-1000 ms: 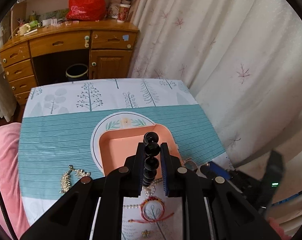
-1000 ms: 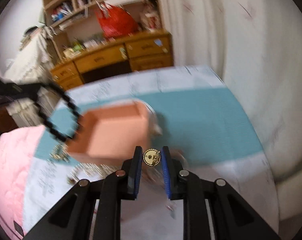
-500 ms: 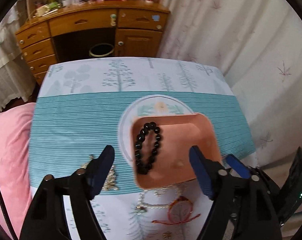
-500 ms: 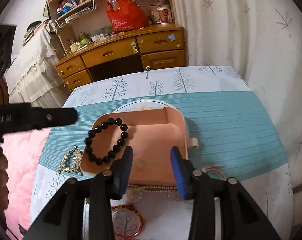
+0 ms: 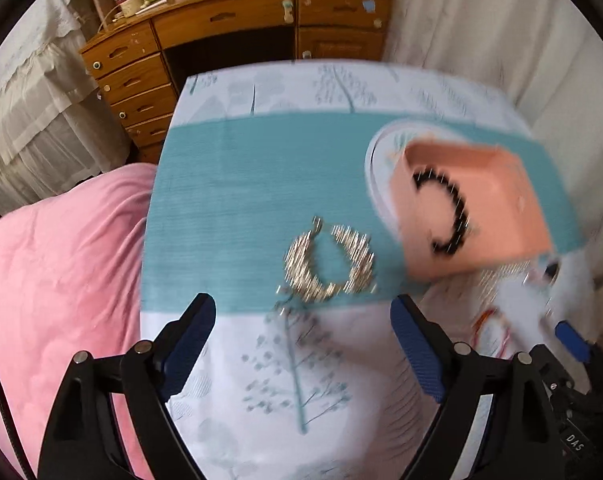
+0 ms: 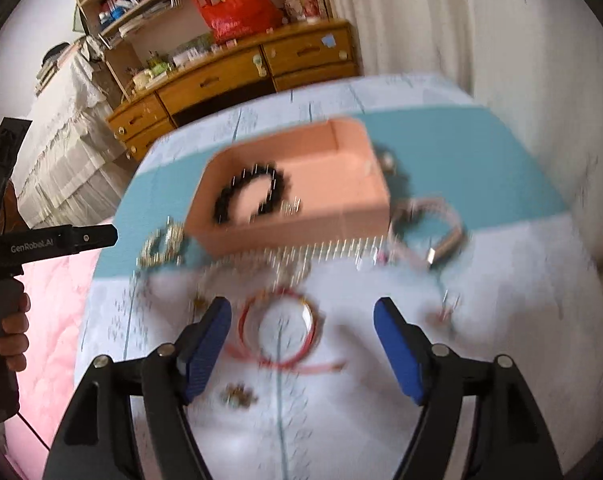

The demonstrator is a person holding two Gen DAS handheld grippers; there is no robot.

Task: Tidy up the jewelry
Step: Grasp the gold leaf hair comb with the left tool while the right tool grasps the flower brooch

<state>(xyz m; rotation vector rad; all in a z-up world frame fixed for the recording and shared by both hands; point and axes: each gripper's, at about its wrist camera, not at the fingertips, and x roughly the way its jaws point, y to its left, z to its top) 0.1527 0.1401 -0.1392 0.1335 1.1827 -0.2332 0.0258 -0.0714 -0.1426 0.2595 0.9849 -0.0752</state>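
A pink tray (image 5: pixel 513 216) (image 6: pixel 341 184) sits on the patterned tablecloth and holds a black bead bracelet (image 5: pixel 449 216) (image 6: pixel 249 196). A gold chain bracelet (image 5: pixel 329 264) (image 6: pixel 161 244) lies left of the tray. My left gripper (image 5: pixel 301 332) is open and empty, just short of the gold bracelet. My right gripper (image 6: pixel 301 332) is open and empty, with a red string bracelet (image 6: pixel 279 330) lying between its fingers on the cloth. A pearl strand (image 6: pixel 301 256) lies along the tray's front. A pink watch band (image 6: pixel 429 228) lies right of the tray. Both views are motion-blurred.
A small gold piece (image 6: pixel 237 394) lies near my right gripper's left finger. A pink quilt (image 5: pixel 61 280) borders the table on the left. A wooden desk (image 5: pixel 237 28) stands beyond the table, curtains to the right. The left handle (image 6: pixel 5 248) shows at the right view's left edge.
Both grippers let go of their pieces over the tray, opened wide, and swung down: left toward the gold bracelet, right over the red string bracelet. The black bracelet now lies in the tray.
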